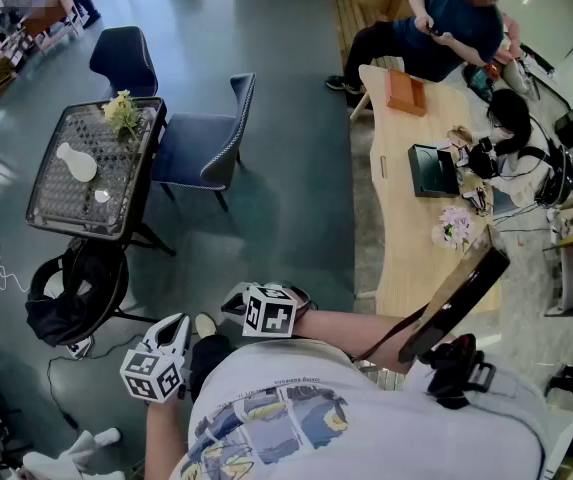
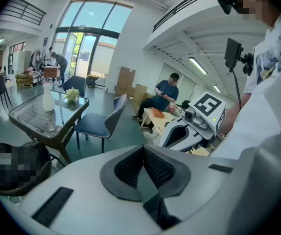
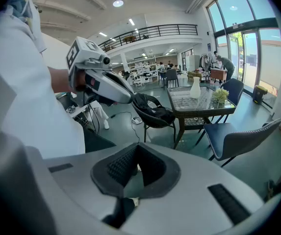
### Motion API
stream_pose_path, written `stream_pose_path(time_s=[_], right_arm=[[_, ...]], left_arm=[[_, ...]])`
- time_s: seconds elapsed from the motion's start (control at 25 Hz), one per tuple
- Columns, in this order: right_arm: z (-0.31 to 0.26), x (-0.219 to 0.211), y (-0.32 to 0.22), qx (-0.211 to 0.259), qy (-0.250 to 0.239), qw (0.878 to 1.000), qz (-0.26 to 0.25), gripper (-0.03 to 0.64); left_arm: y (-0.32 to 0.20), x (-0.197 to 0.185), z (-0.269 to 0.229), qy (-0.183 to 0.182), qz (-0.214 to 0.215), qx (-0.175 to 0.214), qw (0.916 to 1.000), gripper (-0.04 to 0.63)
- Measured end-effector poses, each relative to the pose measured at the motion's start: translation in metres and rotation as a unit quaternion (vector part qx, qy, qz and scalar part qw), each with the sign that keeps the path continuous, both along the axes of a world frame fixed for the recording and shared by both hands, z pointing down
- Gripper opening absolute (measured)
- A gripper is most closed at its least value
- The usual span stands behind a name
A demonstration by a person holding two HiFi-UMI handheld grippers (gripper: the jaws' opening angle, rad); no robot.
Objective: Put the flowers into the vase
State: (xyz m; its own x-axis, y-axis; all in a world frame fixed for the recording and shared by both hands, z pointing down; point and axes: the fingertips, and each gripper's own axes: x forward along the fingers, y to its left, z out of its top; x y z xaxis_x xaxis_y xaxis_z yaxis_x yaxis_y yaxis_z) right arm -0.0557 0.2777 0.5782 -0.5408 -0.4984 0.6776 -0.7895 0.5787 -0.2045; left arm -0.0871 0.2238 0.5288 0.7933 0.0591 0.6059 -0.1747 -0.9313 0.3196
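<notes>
A white vase [image 1: 76,161] lies on the dark glass table [image 1: 61,208] at the upper left of the head view. A bunch of pale yellow-green flowers [image 1: 121,113] rests at that table's far edge. Both grippers are held close to the person's body, far from the table. My left gripper [image 2: 142,153] is shut with nothing between its pads. My right gripper [image 3: 136,154] is shut too, and empty. In the left gripper view the vase [image 2: 48,99] and flowers [image 2: 71,95] appear small on the table. In the right gripper view the vase [image 3: 195,88] stands beside the flowers [image 3: 220,95].
Two blue chairs [image 1: 211,143] stand beside the glass table, and a round black chair [image 1: 76,288] holding a dark bag is at its near side. Cables lie on the floor at the left. A long wooden table [image 1: 416,218] with a laptop, pink flowers [image 1: 454,226] and seated people fills the right.
</notes>
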Motion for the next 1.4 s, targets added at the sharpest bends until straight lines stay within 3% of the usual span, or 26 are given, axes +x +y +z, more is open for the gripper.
stream_pose_path(time_s=[0.32, 0.56, 0.76, 0.96, 1.24, 1.4], right_arm=[[-0.001, 0.018, -0.005, 0.009, -0.001, 1.0, 0.005, 0.008], [-0.005, 0.033, -0.004, 0.011, -0.019, 1.0, 0.002, 0.009], [-0.004, 0.06, -0.009, 0.014, -0.041, 0.998, 0.049, 0.009], [-0.004, 0.064, -0.058, 0.017, -0.058, 0.997, 0.056, 0.009], [-0.029, 0.072, -0.165, 0.032, -0.107, 0.992, 0.056, 0.011], [-0.034, 0.077, -0.239, 0.03, -0.089, 0.994, 0.05, 0.048]], left_arm=[[0.008, 0.026, -0.001, 0.002, 0.02, 0.0, 0.9998, 0.011], [0.01, 0.037, -0.005, -0.005, 0.01, 0.008, 0.9999, 0.011], [-0.002, 0.05, -0.017, 0.002, 0.011, 0.007, 0.9999, 0.011], [-0.048, 0.041, -0.023, 0.013, -0.019, 0.006, 0.9997, 0.011], [-0.151, 0.055, -0.023, 0.05, -0.014, 0.002, 0.9986, 0.012], [-0.219, 0.06, -0.033, 0.071, -0.01, 0.0, 0.9975, 0.012]])
